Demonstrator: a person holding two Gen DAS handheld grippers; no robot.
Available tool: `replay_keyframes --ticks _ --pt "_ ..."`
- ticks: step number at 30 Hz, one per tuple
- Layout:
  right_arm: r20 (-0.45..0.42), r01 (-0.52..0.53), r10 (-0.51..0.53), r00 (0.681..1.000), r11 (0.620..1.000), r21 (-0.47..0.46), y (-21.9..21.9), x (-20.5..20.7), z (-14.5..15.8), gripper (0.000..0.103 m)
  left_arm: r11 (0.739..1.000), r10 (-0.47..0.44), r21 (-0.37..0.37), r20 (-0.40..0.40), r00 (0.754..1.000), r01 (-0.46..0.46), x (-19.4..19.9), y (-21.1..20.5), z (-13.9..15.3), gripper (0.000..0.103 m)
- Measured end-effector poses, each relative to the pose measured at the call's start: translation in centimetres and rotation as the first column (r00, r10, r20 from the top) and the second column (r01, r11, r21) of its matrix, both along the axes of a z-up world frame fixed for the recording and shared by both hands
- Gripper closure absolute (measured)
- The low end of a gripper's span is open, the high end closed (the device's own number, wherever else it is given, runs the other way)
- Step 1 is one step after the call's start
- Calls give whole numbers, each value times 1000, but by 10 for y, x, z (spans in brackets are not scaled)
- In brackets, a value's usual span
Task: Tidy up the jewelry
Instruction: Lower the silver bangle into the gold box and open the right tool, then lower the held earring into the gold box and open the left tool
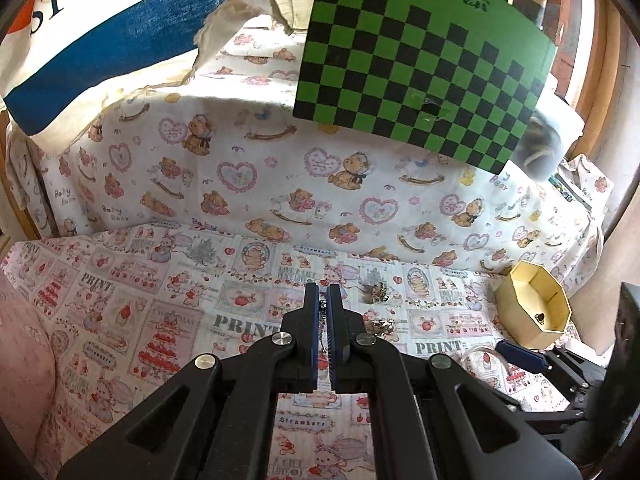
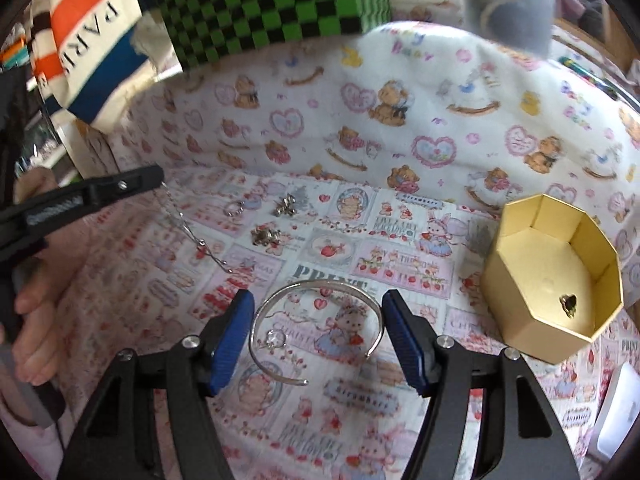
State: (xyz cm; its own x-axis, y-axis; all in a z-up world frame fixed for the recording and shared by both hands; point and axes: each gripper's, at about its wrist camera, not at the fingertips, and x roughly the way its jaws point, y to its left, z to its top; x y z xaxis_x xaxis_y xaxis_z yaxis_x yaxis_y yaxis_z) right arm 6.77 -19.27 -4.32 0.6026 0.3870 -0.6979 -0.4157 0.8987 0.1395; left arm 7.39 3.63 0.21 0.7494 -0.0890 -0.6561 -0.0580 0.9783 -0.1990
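Left gripper (image 1: 323, 294) pinches a thin chain (image 2: 188, 224); right gripper (image 2: 318, 310) stands open around a silver bangle (image 2: 320, 286).

The left gripper's blue pads are pressed nearly together on the chain, which in the right wrist view hangs slack from the tips down to the printed cloth (image 2: 360, 420). The right gripper's jaws are spread wide, one pad on each side of the open-ended bangle lying flat on the cloth, neither pad clearly touching it; a small clear-stoned ring (image 2: 275, 338) sits inside the bangle's curve. Farther out lie two small charm pieces (image 2: 266, 237) and (image 2: 286, 205) and a small beaded loop (image 2: 233, 209). To the right stands an open gold octagonal box (image 2: 520, 304) with one small dark trinket (image 2: 569, 302) on its floor. Behind, a teddy-bear sheet (image 2: 400, 120) rises, with a green checkered board (image 1: 420, 60) above.
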Motion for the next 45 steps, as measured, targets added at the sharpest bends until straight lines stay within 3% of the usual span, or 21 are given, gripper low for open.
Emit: replay_keyframes --ticks 7,11,14,15,19,24,35,40,45 --pt "71 32 -40 997 993 112 -25 -10 20 39 997 -63 -33 50 997 65 -7 -6 9 100" --pt "116 70 -90 989 984 166 -58 -13 39 39 996 -83 29 100 992 81 -14 -17 16 100" --pt "123 124 -150 981 973 195 -82 -10 42 39 994 -110 1 52 993 110 -17 -21 21 100" --pt "121 155 -181 976 968 199 -90 -7 42 39 993 -121 3 35 992 121 -20 -23 24 100" --pt "49 254 -271 961 942 220 -119 10 35 39 989 -144 50 110 983 139 -35 -36 46 100" --pt "-17 331 -334 942 924 192 -136 29 20 39 982 -186 -14 145 972 190 -34 -54 73 100" --pt "-20 343 -344 939 927 155 -134 37 15 39 971 -235 76 156 959 225 -26 -112 95 100" --pt "-44 334 -333 942 916 223 -150 31 23 38 967 -252 73 142 957 244 -18 -124 96 100" --pt "-34 376 -384 923 879 294 -172 21 32 38 958 -287 50 156 945 283 -11 -142 102 100"
